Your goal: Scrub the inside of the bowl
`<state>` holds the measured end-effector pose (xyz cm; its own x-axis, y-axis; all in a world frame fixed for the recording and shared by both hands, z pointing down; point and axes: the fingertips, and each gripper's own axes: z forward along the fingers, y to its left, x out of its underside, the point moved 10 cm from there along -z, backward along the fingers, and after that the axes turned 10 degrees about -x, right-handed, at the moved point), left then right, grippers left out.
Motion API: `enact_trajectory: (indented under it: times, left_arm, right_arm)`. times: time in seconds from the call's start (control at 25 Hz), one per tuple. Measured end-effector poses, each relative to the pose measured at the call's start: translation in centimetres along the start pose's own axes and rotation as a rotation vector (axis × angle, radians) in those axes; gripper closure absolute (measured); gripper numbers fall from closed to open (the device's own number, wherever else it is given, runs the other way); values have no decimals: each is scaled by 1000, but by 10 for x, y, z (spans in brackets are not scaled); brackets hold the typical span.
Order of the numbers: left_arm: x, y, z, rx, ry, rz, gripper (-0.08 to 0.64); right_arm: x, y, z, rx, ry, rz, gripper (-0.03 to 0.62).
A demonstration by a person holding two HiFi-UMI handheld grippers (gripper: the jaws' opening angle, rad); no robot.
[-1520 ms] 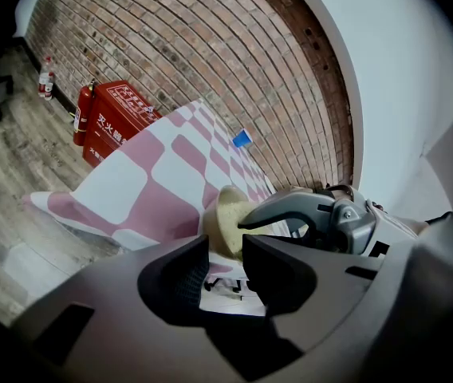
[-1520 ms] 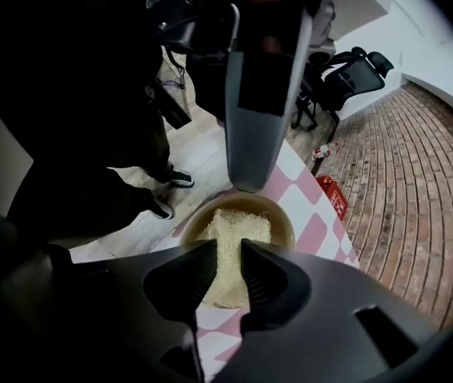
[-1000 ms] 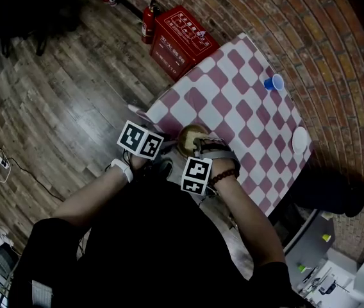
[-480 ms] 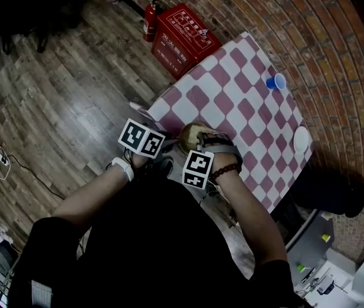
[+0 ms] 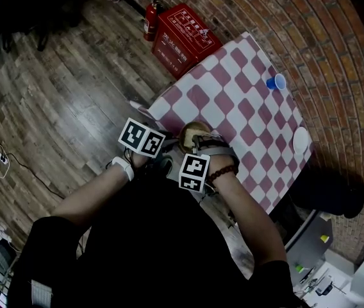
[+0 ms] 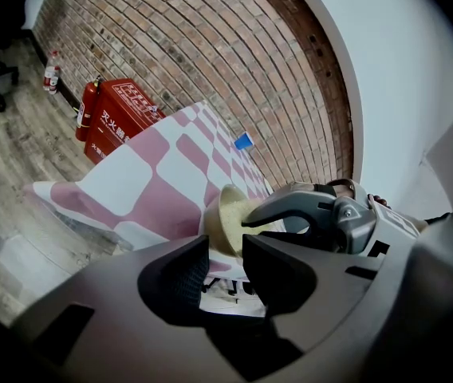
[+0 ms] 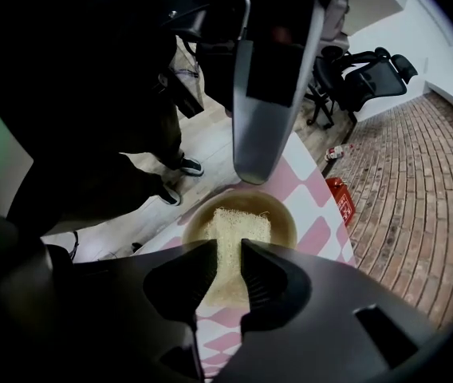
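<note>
blue cup [image 5: 275,82] and white plate [image 5: 300,140] well beyond bowl [image 5: 189,132]

**Both hand-held grippers loaded, forearms converging at frame centre**

In the head view both forearms rise from the bottom of the frame. The left hand-held gripper [image 6: 226,252] sits left of centre, angled shallowly downward, its jaws part-way apart and clamped on the rim of the bowl [image 6: 228,216]. The right hand-held gripper [image 7: 228,266] sits just right of it, pointing steeply down, its jaws close together and pinching the scrub pad [image 7: 241,226]. A white band [image 5: 123,169] circles the left wrist, and a bead bracelet [image 5: 223,172] the right.
</note>
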<state>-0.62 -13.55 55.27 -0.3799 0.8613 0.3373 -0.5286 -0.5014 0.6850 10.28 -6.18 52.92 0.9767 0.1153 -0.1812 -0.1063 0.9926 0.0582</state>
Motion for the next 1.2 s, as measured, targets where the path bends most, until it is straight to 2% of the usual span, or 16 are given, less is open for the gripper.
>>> enact_trajectory:
  times: [0.32,0.52,0.76,1.0,1.2]
  left_arm:
    - [3,4,-5,-4,-10,-17,423]
    - [3,5,-6,-2,-12,-23,423]
    - [3,5,-5,2,-8,-23,423]
    - [5,7,-6,0,-8,-27,423]
    - [6,8,-8,-2,-10,-36,423]
  right_arm:
    - [9,-15,4,5,45,17,489]
    - [17,-3,-4,-11,55,-29,489]
    - [1,11,-6,-18,24,-80,489]
    - [-3,-9,3,12,17,-13,489]
    - [10,-13,7,10,53,-6,489]
